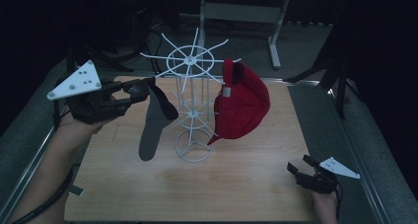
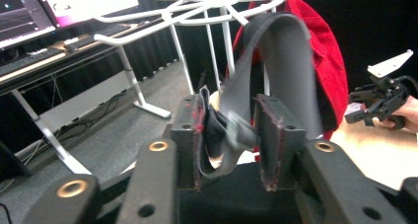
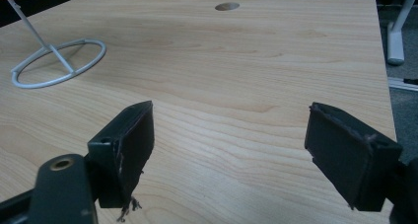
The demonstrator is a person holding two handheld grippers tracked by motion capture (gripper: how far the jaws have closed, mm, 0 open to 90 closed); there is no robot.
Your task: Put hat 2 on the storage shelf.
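Two caps are on the white wire rack (image 1: 193, 105): a red cap (image 1: 244, 105) hangs at its right, and I'm hooking the dark grey cap (image 1: 155, 116) at its left. My left gripper (image 2: 231, 135) has loosened, the cap's strap lying slack between its jaws. Next I'd back away gently. My right gripper (image 3: 231, 150) gapes idle over the light wooden table (image 1: 246, 184); dim room, desk legs behind.

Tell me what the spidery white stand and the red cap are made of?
The white stand looks like thin metal wire with a smooth white coating, though plastic is possible. The red cap looks like soft matte cloth: it sags and folds where it hangs.
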